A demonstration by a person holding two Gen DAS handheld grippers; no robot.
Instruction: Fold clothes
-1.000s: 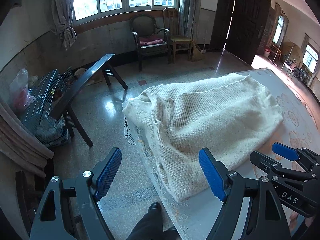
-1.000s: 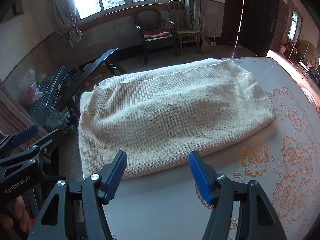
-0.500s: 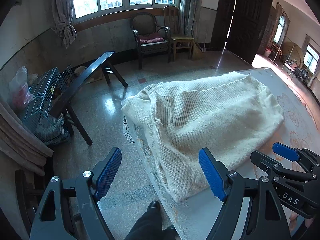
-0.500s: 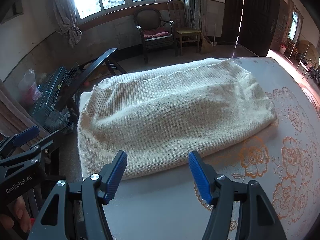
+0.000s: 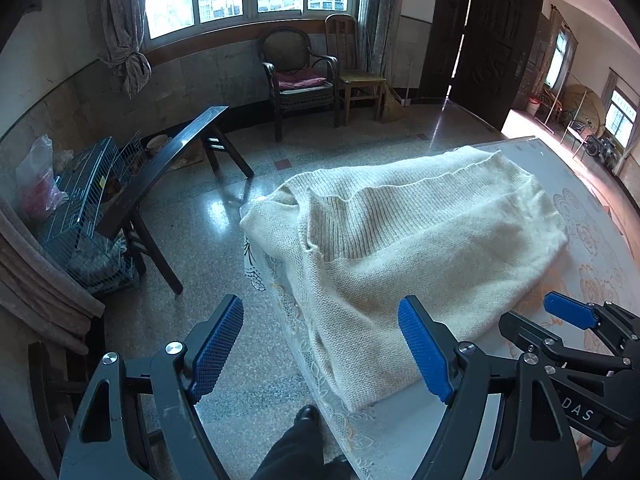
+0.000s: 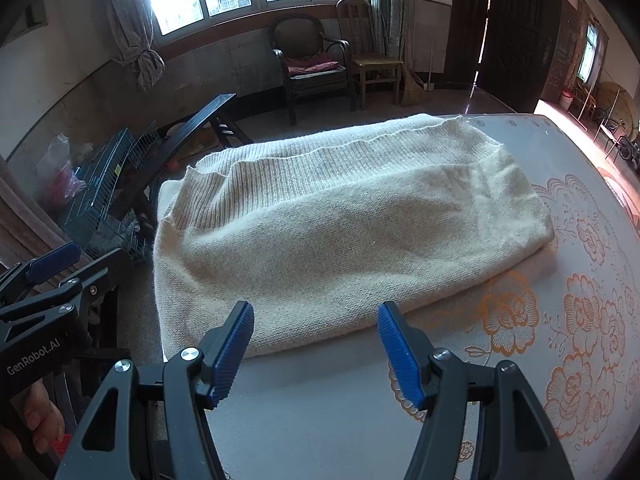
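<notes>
Nothing has shifted since a second ago: both grippers hover in the same spots, and the cream sweater [image 6: 344, 220] lies as before on the flowered table [image 6: 580, 320]. Its long axis runs left to right across both views, its left end drooping over the table edge. The left gripper [image 5: 320, 350] gapes wide above that overhanging end, the right gripper [image 6: 316, 348] stands parted and empty just short of the near hem; a wire cage [image 5: 86, 216] on the floor holds unclear clutter.
</notes>
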